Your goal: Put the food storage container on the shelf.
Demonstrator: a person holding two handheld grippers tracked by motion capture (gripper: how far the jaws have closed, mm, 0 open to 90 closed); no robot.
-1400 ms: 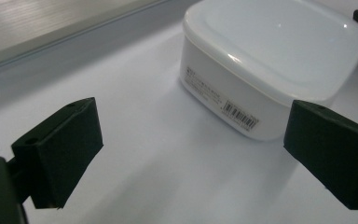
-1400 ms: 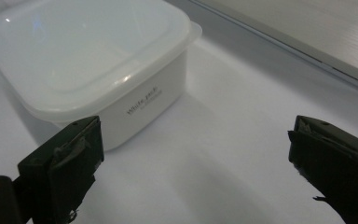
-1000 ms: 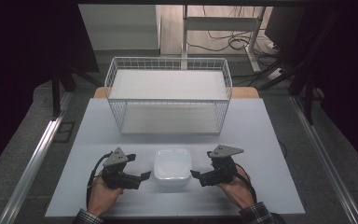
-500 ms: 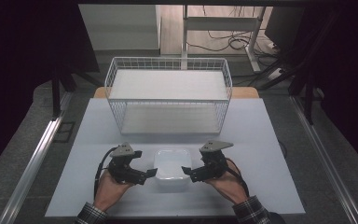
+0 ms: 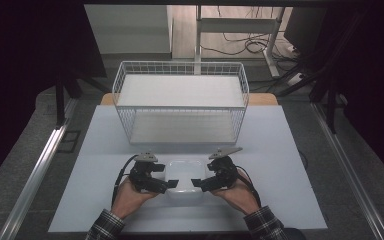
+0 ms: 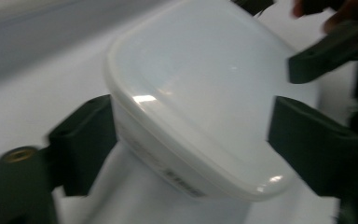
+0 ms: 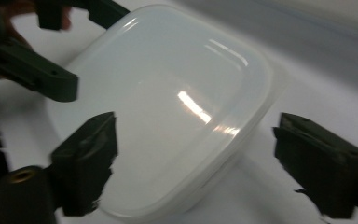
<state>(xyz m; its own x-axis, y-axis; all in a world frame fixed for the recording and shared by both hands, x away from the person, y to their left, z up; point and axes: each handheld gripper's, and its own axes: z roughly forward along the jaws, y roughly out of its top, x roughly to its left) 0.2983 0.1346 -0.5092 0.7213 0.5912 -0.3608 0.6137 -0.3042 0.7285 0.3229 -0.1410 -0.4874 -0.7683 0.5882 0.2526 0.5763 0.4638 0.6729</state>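
High view, white lidded box [image 5: 184, 174] btwn 2 grippers, fingers closing around it, pads apart, wire basket [image 5: 180, 102] beyond, well apart

The lidded container [image 5: 184, 175] is showing milky white, its lid catching bright glints. The left gripper [image 5: 169, 185] and right gripper [image 5: 196, 183] are looking matt black. The table [image 5: 280, 150] is reading pale blue-grey, the wire basket [image 5: 180, 102] is gleaming white, and the person's sleeves [image 5: 105, 227] are showing a dark plaid check.
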